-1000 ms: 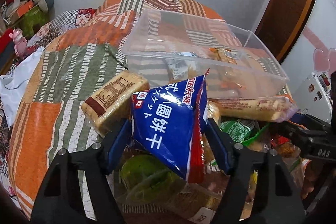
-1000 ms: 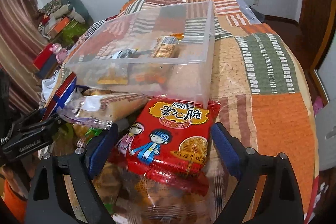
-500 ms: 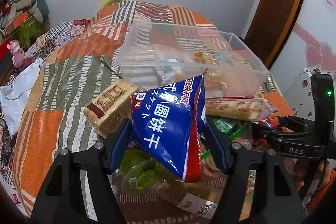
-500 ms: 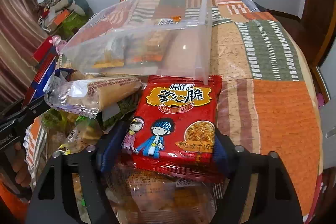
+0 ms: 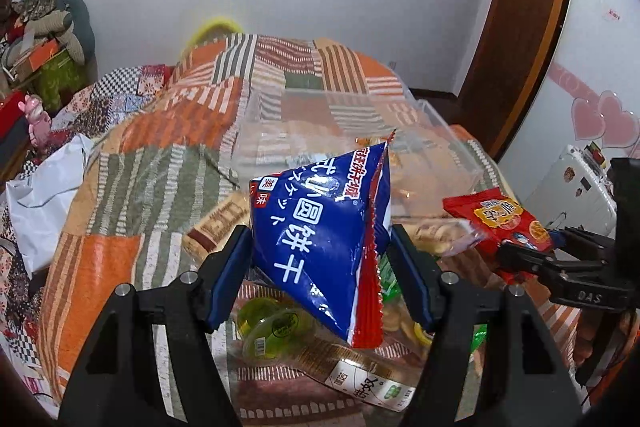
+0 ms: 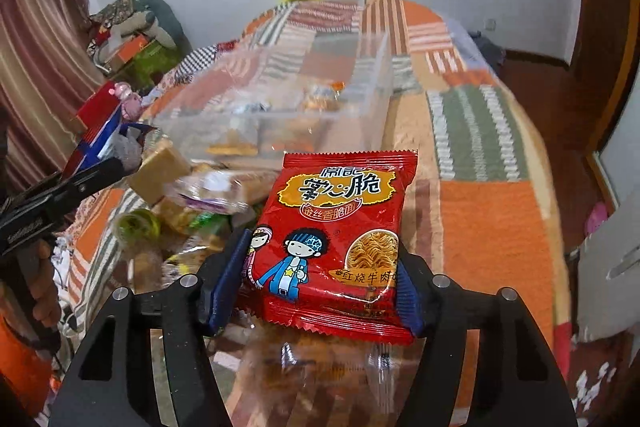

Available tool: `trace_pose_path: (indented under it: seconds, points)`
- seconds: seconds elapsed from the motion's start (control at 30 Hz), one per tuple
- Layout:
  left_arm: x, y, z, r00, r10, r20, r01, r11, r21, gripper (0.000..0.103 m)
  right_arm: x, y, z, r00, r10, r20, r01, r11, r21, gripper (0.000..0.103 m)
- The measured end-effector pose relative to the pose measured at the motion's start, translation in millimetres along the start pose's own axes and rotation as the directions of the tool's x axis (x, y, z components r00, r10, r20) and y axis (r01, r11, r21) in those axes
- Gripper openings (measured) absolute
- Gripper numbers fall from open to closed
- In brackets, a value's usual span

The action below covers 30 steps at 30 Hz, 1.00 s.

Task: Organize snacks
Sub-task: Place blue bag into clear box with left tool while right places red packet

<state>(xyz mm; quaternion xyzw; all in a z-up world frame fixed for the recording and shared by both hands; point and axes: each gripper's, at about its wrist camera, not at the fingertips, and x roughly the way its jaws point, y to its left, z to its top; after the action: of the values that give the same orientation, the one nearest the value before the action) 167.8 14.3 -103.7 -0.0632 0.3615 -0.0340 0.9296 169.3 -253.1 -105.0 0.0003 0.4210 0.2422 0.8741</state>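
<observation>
From the left wrist, the left gripper (image 5: pixel 320 263) is clamping a blue biscuit bag (image 5: pixel 324 239) between both fingers, holding it above the snack pile (image 5: pixel 304 331) before the clear bin (image 5: pixel 352 147) on the patchwork quilt (image 5: pixel 160 163).

From the right wrist, the right gripper (image 6: pixel 322 279) is pinching a red noodle packet (image 6: pixel 336 239), seemingly lifted, nearer than the blurred bin (image 6: pixel 280 99).
</observation>
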Motion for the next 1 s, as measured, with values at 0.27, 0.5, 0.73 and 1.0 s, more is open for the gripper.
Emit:
trace_pose_path:
  seconds: [0.27, 0.5, 0.73, 1.0]
  points:
    - [-13.1, 0.1, 25.9, 0.998, 0.014, 0.061, -0.014, 1.0, 0.006, 0.068, -17.2, -2.3, 17.7, 0.996, 0.006, 0.092, -0.008, 1.0, 0.017, 0.062]
    - [-6.3, -0.5, 50.4, 0.995, 0.024, 0.093, -0.025, 1.0, 0.017, 0.068, -19.8, 2.4, 42.3, 0.986, 0.004, 0.166, -0.006, 1.0, 0.014, 0.062]
    - [21.4, 0.2, 68.9, 0.994, 0.057, 0.089, -0.059, 0.998, 0.031, 0.068, -2.0, 7.8, 63.7, 0.982, 0.026, 0.185, -0.03, 0.999, 0.016, 0.062]
    - [64.6, 6.2, 81.0, 0.997, 0.077, 0.031, -0.079, 0.995, 0.067, 0.068, 41.3, 14.3, 83.6, 0.992, 0.046, 0.115, -0.046, 0.999, -0.004, 0.062]
